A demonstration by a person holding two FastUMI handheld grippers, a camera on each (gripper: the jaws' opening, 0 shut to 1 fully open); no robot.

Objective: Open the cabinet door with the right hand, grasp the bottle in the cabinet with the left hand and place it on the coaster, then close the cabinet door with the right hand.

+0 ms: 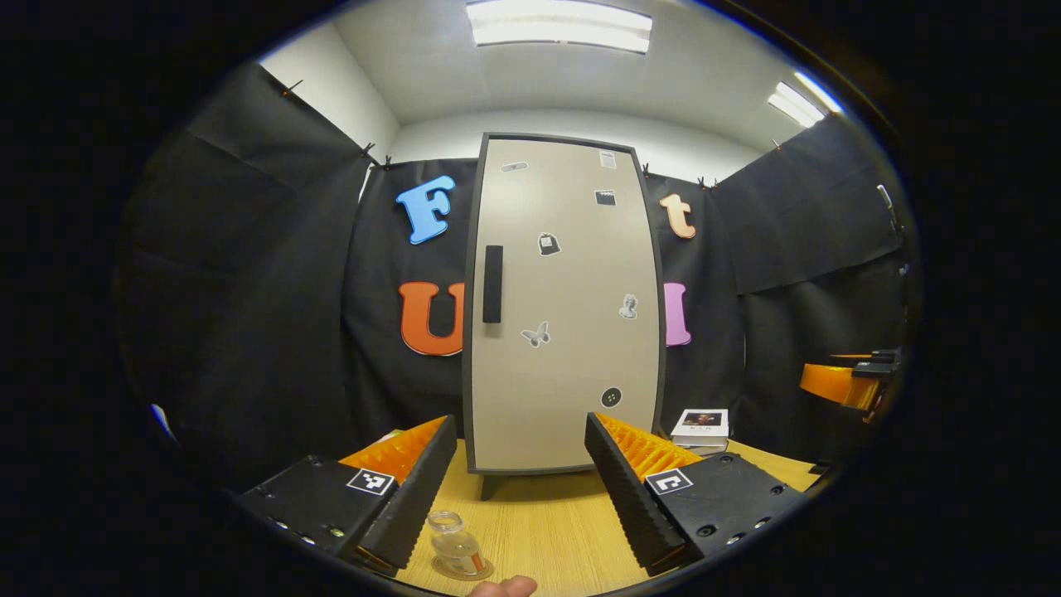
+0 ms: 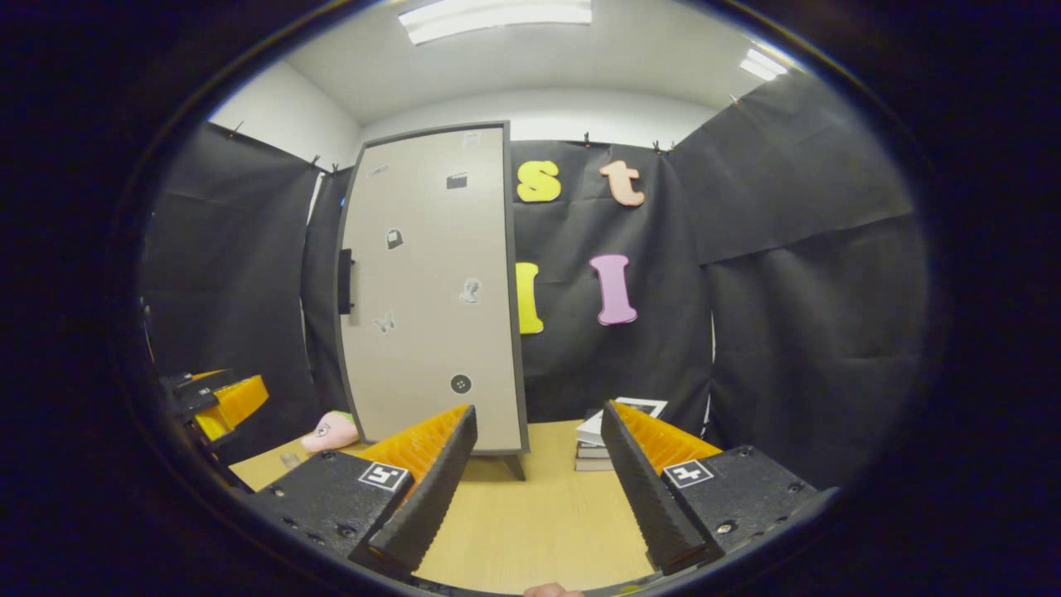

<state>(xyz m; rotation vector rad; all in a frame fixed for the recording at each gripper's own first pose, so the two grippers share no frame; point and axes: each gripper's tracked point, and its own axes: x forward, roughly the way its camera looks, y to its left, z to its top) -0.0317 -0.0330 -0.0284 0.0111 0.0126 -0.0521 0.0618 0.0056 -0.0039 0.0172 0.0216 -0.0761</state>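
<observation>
The tall beige cabinet (image 1: 564,307) stands on the wooden table with its door shut and a dark handle (image 1: 492,283) on its left edge. A small clear bottle (image 1: 455,545) stands upright on a round coaster (image 1: 462,570) close in front of the left gripper view's camera, near the left finger's base and untouched. My left gripper (image 1: 520,421) is open and points at the cabinet door. In the right gripper view, my right gripper (image 2: 539,410) is open too, facing the cabinet (image 2: 431,290) and its handle (image 2: 346,282) from the right.
A stack of books (image 1: 700,427) lies on the table right of the cabinet, also in the right gripper view as books (image 2: 613,431). A pink toy (image 2: 330,431) sits left of the cabinet. The other gripper (image 1: 854,381) hovers at the far right.
</observation>
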